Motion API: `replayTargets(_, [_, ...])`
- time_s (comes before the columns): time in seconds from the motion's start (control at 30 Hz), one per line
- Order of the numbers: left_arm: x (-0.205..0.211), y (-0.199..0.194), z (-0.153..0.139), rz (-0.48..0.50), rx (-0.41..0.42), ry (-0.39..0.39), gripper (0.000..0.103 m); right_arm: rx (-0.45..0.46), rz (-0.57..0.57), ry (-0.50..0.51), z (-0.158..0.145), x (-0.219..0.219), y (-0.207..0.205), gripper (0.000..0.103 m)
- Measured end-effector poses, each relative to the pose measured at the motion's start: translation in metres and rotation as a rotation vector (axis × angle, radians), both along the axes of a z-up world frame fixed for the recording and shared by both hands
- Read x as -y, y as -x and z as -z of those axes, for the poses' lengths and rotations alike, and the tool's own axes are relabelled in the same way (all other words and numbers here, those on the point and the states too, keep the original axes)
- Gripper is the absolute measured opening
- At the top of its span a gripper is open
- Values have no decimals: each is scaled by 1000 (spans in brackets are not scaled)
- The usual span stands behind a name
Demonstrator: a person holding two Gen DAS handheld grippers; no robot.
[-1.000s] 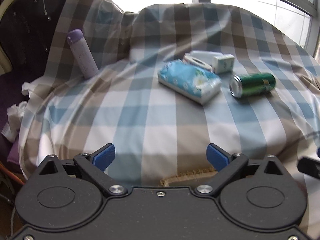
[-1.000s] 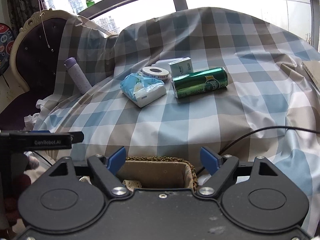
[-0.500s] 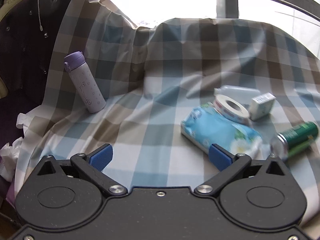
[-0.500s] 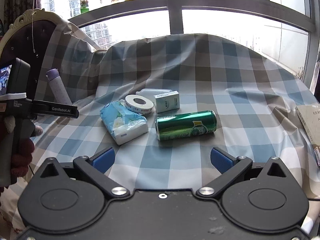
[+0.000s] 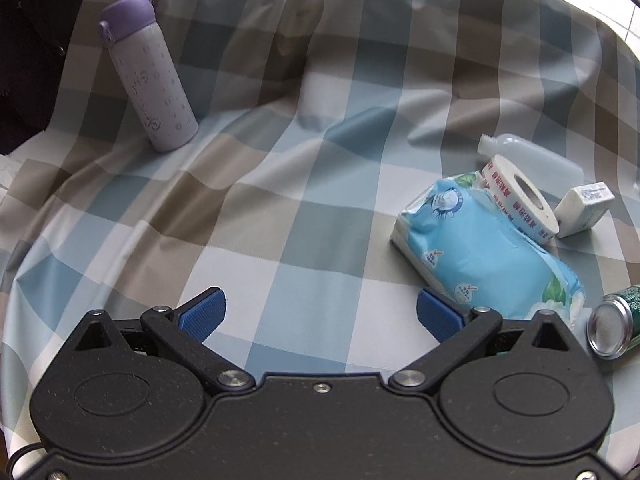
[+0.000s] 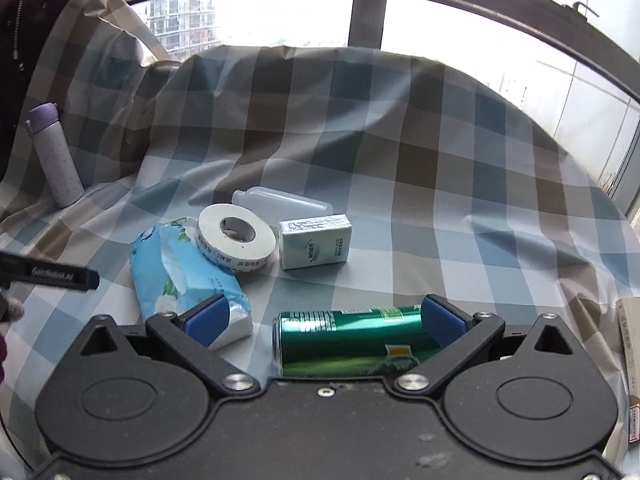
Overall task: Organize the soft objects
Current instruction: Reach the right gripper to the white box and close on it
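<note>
A blue soft tissue pack [image 5: 480, 252] lies on the checked cloth, also in the right wrist view [image 6: 180, 272]. A white tape roll [image 5: 516, 200] [image 6: 236, 236] leans on it. A small white tissue box [image 5: 584, 204] [image 6: 316, 240] and a clear plastic bottle [image 5: 528, 156] [image 6: 280, 200] lie behind. A green can [image 5: 616, 328] [image 6: 348, 336] lies on its side. My left gripper [image 5: 320, 316] is open and empty, just left of the pack. My right gripper [image 6: 326, 316] is open and empty, right over the can.
A purple-capped white flask [image 5: 152, 76] [image 6: 54, 156] stands at the far left against the draped checked cloth [image 5: 280, 200]. A book edge [image 6: 630, 344] shows at the right. Part of the left gripper's handle [image 6: 48, 276] shows at the left. Windows lie behind.
Both grippers have moved forward toward the objects. The left gripper now sits close beside the tissue pack, and the right gripper has come down over the green can.
</note>
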State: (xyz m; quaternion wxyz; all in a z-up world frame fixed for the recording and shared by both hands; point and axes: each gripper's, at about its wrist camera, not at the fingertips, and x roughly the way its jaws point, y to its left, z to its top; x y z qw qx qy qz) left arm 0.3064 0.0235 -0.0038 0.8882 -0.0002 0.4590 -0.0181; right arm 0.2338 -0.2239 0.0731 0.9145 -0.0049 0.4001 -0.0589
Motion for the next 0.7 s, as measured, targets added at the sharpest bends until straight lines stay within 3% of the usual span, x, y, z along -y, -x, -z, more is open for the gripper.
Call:
replayTargets(0.13, [0, -4, 3, -3, -27, 19, 99, -75, 19, -38, 13, 10, -60, 102])
replayTargets(0.33, [1, -9, 7, 0, -54, 41, 99, -142, 1, 40, 37, 3, -123, 102])
replayTargets(0.6, [2, -9, 5, 14, -52, 50, 99, -191, -51, 146, 61, -10, -160, 101])
replayTargets(0.7, [0, -10, 5, 8, -54, 59, 99, -222, -50, 139, 67, -9, -167, 94])
